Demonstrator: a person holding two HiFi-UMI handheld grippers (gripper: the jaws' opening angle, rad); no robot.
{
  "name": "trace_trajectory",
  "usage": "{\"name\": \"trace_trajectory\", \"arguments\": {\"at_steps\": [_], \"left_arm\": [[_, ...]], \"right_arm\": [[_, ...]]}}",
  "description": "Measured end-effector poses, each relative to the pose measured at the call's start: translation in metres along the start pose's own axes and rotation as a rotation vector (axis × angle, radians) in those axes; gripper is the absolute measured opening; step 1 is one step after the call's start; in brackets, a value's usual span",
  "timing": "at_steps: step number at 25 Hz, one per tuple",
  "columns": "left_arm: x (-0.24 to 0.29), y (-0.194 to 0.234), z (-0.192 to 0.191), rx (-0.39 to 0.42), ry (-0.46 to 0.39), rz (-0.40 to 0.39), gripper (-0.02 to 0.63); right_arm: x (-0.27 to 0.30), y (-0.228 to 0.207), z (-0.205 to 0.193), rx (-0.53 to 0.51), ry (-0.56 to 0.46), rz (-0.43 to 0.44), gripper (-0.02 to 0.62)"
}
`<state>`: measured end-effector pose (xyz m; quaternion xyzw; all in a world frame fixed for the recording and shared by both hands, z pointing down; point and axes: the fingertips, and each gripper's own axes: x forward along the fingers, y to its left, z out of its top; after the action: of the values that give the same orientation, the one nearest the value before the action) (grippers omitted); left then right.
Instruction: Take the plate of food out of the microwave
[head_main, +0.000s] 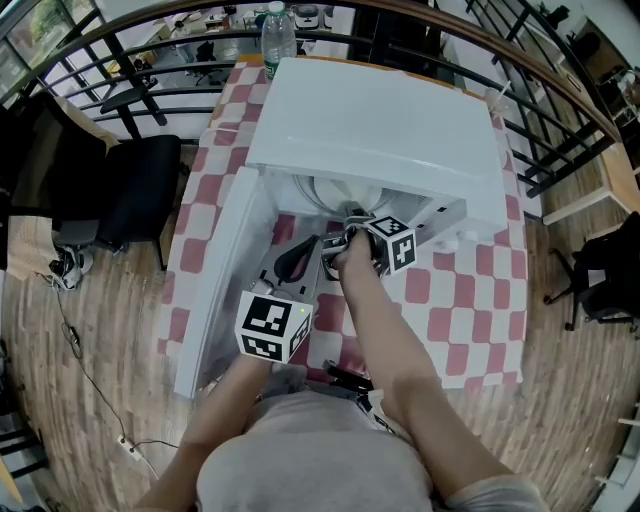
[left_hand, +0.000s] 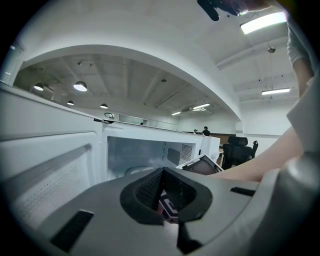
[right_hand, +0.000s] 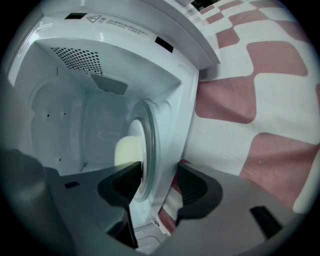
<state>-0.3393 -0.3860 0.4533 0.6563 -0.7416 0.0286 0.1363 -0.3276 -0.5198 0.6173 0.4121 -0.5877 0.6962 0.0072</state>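
Observation:
The white microwave (head_main: 380, 120) stands on a red-and-white checked table with its door (head_main: 225, 270) swung open to the left. Inside, a white plate (right_hand: 145, 135) with a pale yellow lump of food (right_hand: 125, 150) rests on the glass turntable. My right gripper (right_hand: 159, 177) reaches into the opening (head_main: 350, 225); its jaws straddle the plate's near rim, one pad over the plate and one outside it, with gaps still showing. My left gripper (left_hand: 163, 172) hangs lower, in front of the open door (head_main: 300, 262), its fingertips together and nothing between them.
A water bottle (head_main: 278, 35) stands behind the microwave. A black office chair (head_main: 140, 190) sits left of the table, and a curved railing (head_main: 540, 80) runs behind it. The checked cloth (head_main: 470, 290) stretches right of the microwave. The person's right forearm (head_main: 390, 350) crosses the table's front.

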Motion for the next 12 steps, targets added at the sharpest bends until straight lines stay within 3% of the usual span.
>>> {"name": "trace_trajectory", "arguments": {"at_steps": [12], "left_arm": [[-0.006,-0.004,0.002,-0.001,-0.013,0.001,0.003]], "right_arm": [[-0.014,0.002,-0.001,-0.003,0.004,0.066,0.138]]}}
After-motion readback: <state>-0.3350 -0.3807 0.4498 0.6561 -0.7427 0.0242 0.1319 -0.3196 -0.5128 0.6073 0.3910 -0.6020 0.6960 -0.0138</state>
